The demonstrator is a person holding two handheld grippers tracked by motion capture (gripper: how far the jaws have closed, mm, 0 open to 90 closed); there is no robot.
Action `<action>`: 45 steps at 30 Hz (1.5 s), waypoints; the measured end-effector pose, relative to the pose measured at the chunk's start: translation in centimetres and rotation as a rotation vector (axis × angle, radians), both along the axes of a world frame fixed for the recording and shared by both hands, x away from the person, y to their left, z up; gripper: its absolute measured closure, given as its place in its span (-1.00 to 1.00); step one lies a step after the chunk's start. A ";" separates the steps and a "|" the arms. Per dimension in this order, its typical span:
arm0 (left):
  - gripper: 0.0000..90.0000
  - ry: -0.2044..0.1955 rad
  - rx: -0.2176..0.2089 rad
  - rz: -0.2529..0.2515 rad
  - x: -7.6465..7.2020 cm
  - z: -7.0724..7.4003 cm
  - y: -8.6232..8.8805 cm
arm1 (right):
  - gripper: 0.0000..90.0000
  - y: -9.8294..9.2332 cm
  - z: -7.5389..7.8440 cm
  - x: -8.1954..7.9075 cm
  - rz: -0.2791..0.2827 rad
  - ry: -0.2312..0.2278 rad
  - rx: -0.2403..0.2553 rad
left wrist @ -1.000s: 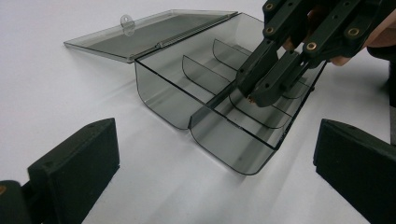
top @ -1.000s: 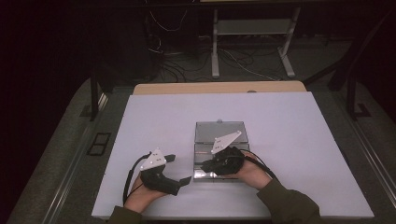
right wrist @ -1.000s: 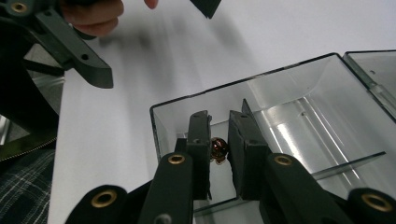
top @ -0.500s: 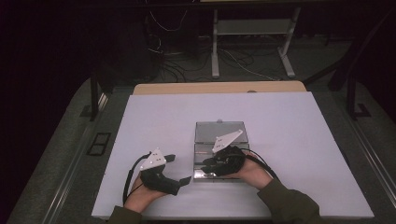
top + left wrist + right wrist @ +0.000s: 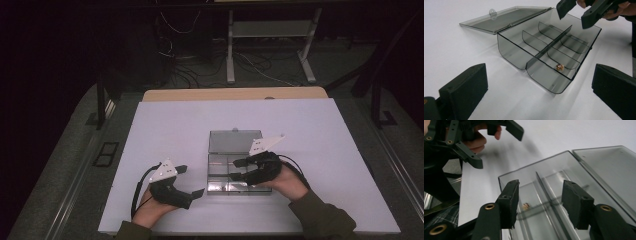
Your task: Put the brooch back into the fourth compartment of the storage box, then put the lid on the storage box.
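L gripper (image 5: 188, 181) lay low at the table's 7 o'clock, hand (image 5: 150, 207) flat behind it, jaws wide apart w/ nothing between — aimed toward 3 o'clock at the clear box (image 5: 220, 172). The box sat mid-table, lid open at 12; a small gold piece (image 5: 559, 66) lay in a near compartment. R gripper (image 5: 236, 169) hovered over the box's 3 o'clock side, jaws just opening, nothing held.
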State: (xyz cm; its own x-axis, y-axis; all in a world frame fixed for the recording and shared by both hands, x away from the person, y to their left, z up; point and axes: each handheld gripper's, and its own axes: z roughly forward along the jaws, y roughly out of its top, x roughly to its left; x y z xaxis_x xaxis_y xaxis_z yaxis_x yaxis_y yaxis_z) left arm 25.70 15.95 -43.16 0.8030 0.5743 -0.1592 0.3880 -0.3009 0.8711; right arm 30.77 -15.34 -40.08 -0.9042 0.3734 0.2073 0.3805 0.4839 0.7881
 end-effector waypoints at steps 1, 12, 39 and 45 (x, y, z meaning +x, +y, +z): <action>-1.00 -0.001 -0.001 0.000 0.0 0.0 0.0 | 0.02 -0.4 0.0 0.0 -0.006 -0.003 0.003; -0.99 -0.010 0.006 0.001 0.3 0.4 0.1 | -0.06 -4.3 0.6 0.5 -0.087 -0.034 0.059; -0.36 -0.026 0.013 0.130 5.7 1.7 0.1 | 0.09 -8.7 -0.6 4.2 -0.288 -0.036 0.081; -0.03 -0.016 0.023 0.139 7.3 1.7 -0.1 | 0.36 -9.2 -1.1 5.3 -0.332 -0.022 0.060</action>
